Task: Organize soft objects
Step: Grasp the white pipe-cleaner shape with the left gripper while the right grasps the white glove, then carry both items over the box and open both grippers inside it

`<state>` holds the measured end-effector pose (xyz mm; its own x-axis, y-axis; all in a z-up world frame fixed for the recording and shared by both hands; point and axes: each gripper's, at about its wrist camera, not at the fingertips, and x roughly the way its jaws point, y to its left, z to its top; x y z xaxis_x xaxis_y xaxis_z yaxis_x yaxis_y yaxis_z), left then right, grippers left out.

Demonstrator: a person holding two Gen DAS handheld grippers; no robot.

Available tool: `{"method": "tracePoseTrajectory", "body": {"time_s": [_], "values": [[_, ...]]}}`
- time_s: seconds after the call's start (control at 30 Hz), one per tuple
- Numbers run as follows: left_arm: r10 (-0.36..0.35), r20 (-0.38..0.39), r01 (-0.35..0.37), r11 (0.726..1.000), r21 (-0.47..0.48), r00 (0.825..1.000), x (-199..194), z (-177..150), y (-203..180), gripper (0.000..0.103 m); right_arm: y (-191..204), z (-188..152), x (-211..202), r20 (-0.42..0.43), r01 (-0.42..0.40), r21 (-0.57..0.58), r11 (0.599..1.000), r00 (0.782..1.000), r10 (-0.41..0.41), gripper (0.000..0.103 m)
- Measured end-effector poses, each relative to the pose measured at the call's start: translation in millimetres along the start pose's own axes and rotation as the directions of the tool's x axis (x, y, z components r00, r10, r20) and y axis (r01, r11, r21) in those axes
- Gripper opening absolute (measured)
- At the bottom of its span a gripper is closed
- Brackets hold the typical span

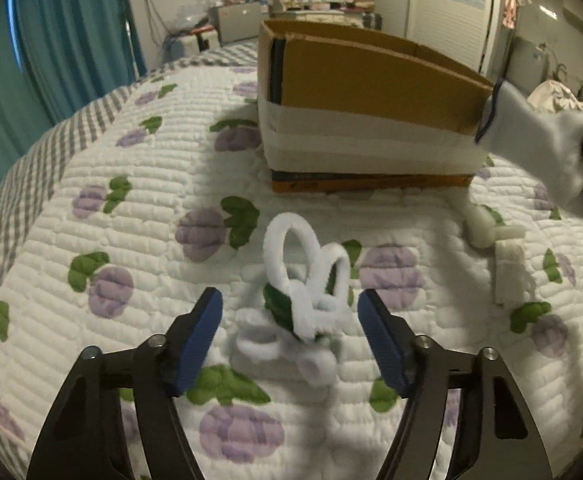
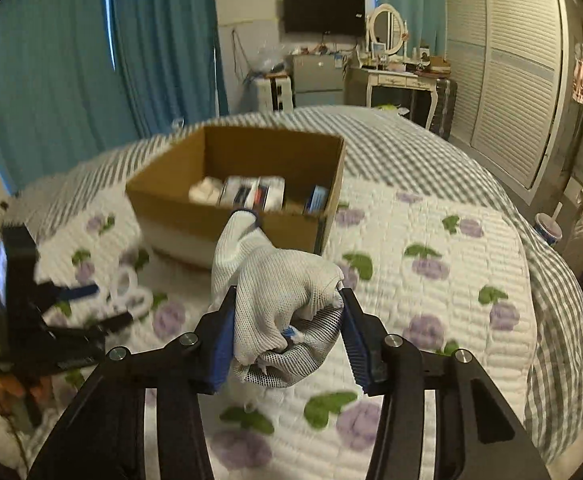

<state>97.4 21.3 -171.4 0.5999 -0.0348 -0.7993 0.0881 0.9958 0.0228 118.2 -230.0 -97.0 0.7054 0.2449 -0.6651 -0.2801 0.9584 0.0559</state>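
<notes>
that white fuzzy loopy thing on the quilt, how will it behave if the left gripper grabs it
The white pipe-cleaner bundle probably squashes and bends rather than staying stiff: its loops stand up thin and open. It looks light for its size, barely denting the quilt. The fuzzy surface should grip the pads of the open left gripper, though a loose loop may snag or pull out.

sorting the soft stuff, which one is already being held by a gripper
The white knit glove, clamped in the right gripper. The white pipe-cleaner flower lies loose on the quilt between the open left gripper's fingers.
</notes>
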Motion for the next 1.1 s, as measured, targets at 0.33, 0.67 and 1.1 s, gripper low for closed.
{"method": "tracePoseTrajectory", "body": {"time_s": [0.33,0.67,1.1], "values": [[-0.065,-0.019,0.065,0.998,-0.005,0.998,0.6,-0.7,0.4,0.037,2.3,1.4,12.4,-0.016,-0.016,0.010,1.000,1.000,0.016,0.047],[-0.052,0.076,0.052,0.999,-0.007,0.996,-68.8,9.4,-7.0,0.037,17.5,11.7,-42.2,0.072,-0.055,-0.020,0.998,0.996,0.056,0.046],[-0.033,0.249,0.031,0.999,0.011,0.968,-158.8,57.1,-27.2,0.037,30.3,52.1,-106.3,0.200,-0.078,-0.074,0.994,0.976,0.091,0.046]]}}
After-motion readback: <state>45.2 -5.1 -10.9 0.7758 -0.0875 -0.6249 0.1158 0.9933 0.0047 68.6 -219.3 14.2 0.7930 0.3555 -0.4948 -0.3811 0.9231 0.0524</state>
